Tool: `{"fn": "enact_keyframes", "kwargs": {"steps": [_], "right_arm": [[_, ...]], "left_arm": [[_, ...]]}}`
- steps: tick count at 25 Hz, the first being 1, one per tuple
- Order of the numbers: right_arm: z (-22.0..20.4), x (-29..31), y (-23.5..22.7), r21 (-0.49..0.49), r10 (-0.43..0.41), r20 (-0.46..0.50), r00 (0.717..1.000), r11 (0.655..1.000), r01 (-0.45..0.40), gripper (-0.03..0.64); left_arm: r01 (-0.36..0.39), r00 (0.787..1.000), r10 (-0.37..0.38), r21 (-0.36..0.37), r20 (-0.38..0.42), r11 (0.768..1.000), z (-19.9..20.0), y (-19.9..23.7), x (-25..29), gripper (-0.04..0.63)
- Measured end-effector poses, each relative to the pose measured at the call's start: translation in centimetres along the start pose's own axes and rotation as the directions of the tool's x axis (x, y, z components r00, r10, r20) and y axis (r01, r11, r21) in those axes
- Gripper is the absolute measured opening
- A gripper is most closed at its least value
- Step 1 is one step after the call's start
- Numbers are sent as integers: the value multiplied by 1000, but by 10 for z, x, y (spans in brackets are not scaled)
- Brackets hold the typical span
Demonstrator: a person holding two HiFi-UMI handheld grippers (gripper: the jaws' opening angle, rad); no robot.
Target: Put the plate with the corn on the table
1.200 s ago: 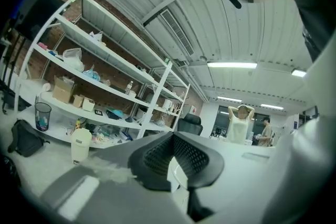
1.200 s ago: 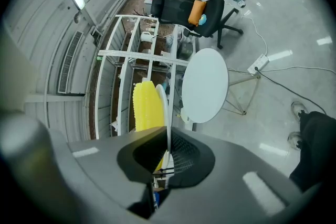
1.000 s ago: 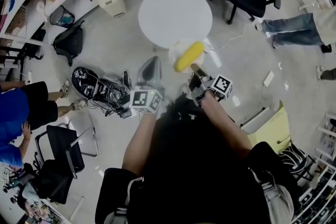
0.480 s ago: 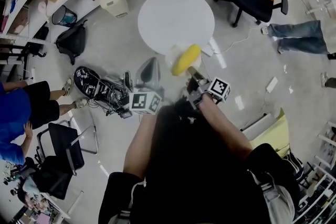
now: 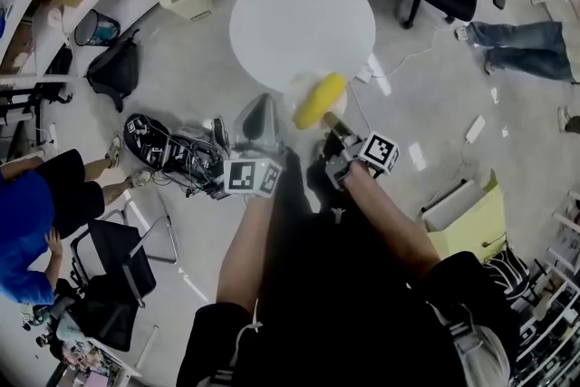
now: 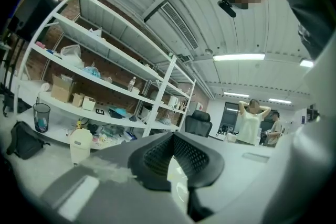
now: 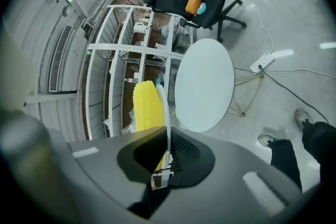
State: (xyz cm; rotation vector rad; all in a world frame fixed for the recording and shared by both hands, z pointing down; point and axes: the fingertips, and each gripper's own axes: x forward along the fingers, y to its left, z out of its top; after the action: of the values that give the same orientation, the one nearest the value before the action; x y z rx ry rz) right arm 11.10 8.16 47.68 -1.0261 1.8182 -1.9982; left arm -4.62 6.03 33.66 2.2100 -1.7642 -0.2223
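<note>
Head view: your right gripper [image 5: 332,119] clamps white round plate [image 5: 295,92], yellow corn cob [image 5: 320,100] aboard; white round table [image 5: 302,14] at 12 o'clock.

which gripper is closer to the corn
Right. The right gripper grips the rim of the plate carrying the corn; the left gripper hangs apart, to the plate's left.

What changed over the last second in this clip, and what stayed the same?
The person carried both grippers slightly closer to the white table, which now looks larger in the head view; the plate with the corn appears at its near edge. Unchanged: right gripper shut on the plate's rim, corn on the plate, left gripper empty.
</note>
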Motion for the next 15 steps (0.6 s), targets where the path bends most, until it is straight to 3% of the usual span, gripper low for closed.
{"fn": "enact_keyframes", "kwargs": {"steps": [6, 15], "right_arm": [[7, 23, -32, 14, -53, 56, 997, 999, 53, 20], [6, 43, -74, 22, -49, 71, 996, 999, 47, 20]], "left_arm": [[31, 999, -32, -17, -27, 999, -19, 25, 31, 0], [40, 997, -42, -34, -72, 999, -58, 48, 53, 0]]}}
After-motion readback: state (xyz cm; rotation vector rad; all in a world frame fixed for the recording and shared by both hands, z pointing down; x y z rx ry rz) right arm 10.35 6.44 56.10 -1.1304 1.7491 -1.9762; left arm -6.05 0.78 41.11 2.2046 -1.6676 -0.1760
